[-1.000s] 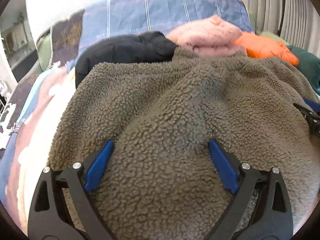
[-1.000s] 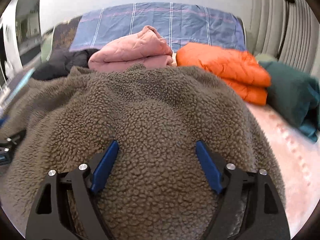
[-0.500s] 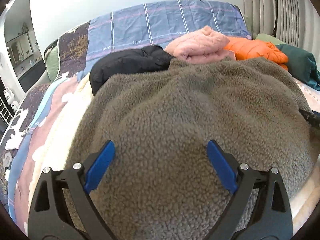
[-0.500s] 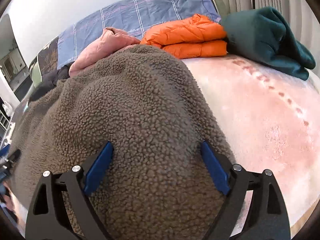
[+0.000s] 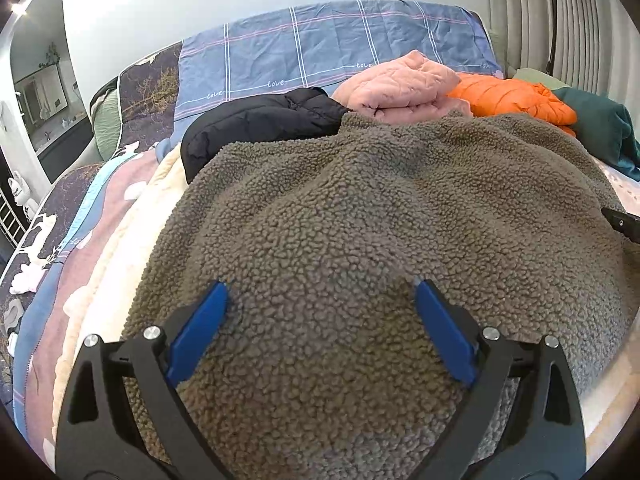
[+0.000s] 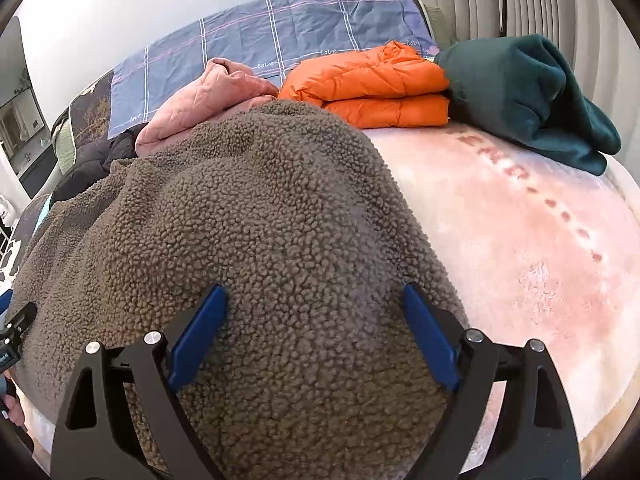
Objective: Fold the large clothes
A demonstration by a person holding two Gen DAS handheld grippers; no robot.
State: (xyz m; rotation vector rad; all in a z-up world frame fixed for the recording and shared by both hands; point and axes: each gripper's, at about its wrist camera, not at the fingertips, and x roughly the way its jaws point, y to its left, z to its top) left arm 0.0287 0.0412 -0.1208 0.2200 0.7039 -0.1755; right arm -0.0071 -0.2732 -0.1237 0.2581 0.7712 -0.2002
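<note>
Left wrist view: a brown fleece is lying spread on the bed, both claws, left and right, gaping wide over it, gripping nothing, the right having just been opening. Thick, soft and floppy, it is likely begging for edge grips.

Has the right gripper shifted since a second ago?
Yes. The right gripper swung right: the green garment and bare blanket now fill more of its view.
</note>
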